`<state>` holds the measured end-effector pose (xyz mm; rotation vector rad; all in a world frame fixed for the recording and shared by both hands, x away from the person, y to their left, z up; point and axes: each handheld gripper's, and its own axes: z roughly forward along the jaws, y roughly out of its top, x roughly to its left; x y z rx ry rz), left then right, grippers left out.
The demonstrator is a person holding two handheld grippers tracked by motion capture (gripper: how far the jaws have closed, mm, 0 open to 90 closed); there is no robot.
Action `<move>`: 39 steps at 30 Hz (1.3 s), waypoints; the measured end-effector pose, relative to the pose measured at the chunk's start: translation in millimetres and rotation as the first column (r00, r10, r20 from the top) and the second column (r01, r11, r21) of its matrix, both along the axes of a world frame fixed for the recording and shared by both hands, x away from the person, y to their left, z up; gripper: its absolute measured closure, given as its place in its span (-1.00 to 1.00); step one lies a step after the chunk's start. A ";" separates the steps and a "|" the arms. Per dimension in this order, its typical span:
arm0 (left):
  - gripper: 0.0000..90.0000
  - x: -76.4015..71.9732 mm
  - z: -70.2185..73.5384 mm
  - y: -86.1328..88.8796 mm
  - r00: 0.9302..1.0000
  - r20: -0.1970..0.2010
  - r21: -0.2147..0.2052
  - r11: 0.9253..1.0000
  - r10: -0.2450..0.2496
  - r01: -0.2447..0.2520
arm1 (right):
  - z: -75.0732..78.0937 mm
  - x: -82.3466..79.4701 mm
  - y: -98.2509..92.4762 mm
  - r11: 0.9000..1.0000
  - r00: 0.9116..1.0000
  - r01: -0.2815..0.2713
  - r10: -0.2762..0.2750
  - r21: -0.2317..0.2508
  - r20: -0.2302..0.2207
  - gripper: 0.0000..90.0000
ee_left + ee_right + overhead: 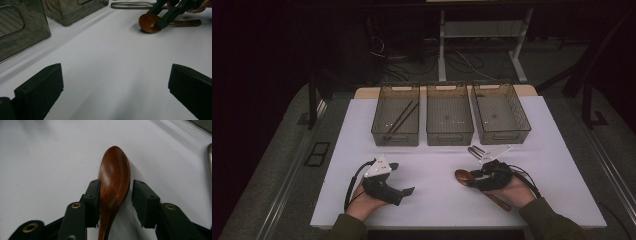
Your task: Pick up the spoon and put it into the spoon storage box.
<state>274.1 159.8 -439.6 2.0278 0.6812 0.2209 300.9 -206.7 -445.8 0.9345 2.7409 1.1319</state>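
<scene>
A brown wooden spoon (460, 175) (147, 22) (115, 172) lies on the white table top (437, 200) at the front right, its handle running under the person's right hand. My right gripper (472, 179) (116, 185) (155, 18) straddles the spoon's bowl. One pad (96, 195) touches the bowl's edge, while a thin gap shows between the bowl and the other pad. My left gripper (404, 177) (115, 75) rests at the front left, open wide over bare table with nothing between its jaws.
Three translucent grey bins stand in a row at the back: left (395, 136), middle (450, 136), right (504, 135). The left bin holds dark sticks (402, 119). Metal utensils (477, 151) (132, 5) lie just behind the right gripper.
</scene>
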 end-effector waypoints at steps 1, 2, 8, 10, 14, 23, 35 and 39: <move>-1.00 0.0 -0.1 -0.1 1.000 0.001 -0.002 1.000 0.000 0.000 | 0.1 -0.4 0.7 1.000 1.000 -0.007 0.007 -0.001 0.003 0.35; -1.00 -0.1 -0.1 -0.1 1.000 0.001 -0.003 1.000 0.000 0.000 | 0.5 -1.1 1.7 1.000 1.000 -0.011 0.011 -0.005 0.003 0.36; -1.00 -0.2 -0.1 -0.4 1.000 0.002 -0.004 1.000 -0.003 0.003 | 0.4 -2.8 4.4 0.999 1.000 -0.030 0.030 -0.017 0.008 0.48; -1.00 -0.2 -0.1 -0.4 1.000 0.002 -0.004 1.000 -0.003 0.003 | 0.4 -3.2 4.9 0.999 0.999 -0.029 0.030 -0.024 0.014 0.53; -1.00 -0.1 -0.2 -0.3 1.000 0.002 -0.002 1.000 -0.005 0.005 | 0.6 -3.3 5.2 0.999 0.999 -0.035 0.035 -0.028 0.012 0.62; -1.00 -0.1 -0.5 -0.5 1.000 0.002 -0.003 1.000 -0.007 0.007 | 2.1 -3.6 7.1 0.998 0.999 -0.041 0.042 -0.040 0.020 0.79; -1.00 -0.1 -1.4 -1.3 1.000 -0.001 -0.003 1.000 -0.018 0.018 | 13.7 -1.4 1.8 1.000 1.000 -0.007 0.007 -0.015 0.029 0.79; -1.00 -0.2 -1.9 -1.8 1.000 0.006 -0.004 1.000 -0.030 0.030 | 20.2 0.9 -0.9 1.000 0.999 0.015 -0.015 0.000 0.039 0.79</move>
